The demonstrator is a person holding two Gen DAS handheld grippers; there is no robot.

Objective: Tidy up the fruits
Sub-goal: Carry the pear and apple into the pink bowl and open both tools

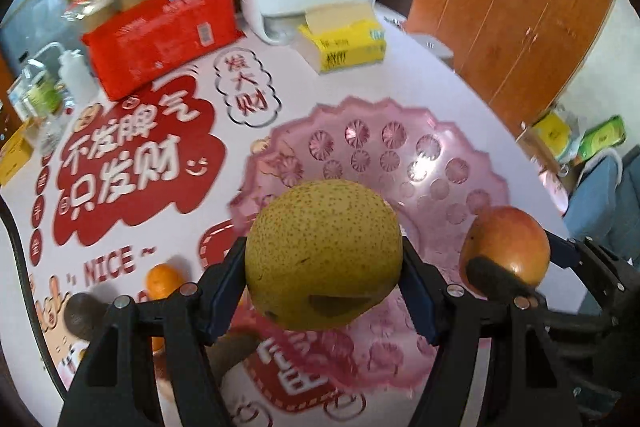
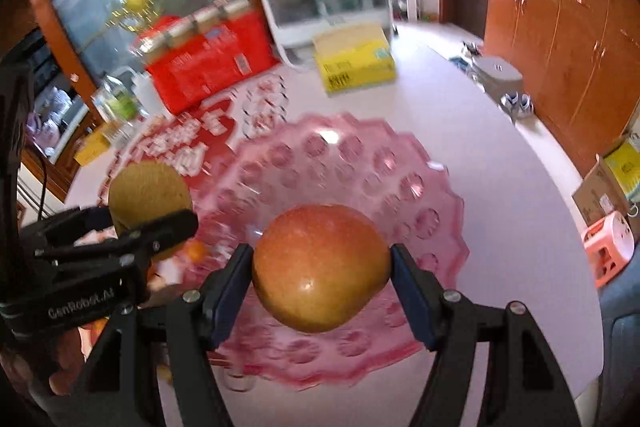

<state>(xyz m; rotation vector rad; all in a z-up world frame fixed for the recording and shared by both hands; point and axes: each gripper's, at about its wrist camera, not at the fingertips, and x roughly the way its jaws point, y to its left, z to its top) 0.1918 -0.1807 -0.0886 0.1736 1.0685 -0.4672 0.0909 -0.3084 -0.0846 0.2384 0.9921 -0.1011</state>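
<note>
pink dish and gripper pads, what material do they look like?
Dish: translucent pink, glossy, moulded flower dimples and a scalloped rim, with the table print showing through. Probably pressed plastic; glass can't be excluded.
Pads on the left hand-held gripper: matte dark blue strips on black rigid fingers, looks like rubber or foam. They grip the pear.

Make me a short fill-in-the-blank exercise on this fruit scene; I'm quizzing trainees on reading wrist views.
1. The left gripper is clamped on a speckled yellow-green ____.
2. The right gripper holds a red-orange ____.
3. Both fruits hang over a scalloped pink ____.
4. A small round ____ fruit lies on the white printed tablecloth.

Missing words: pear; apple; glass bowl; orange
</note>
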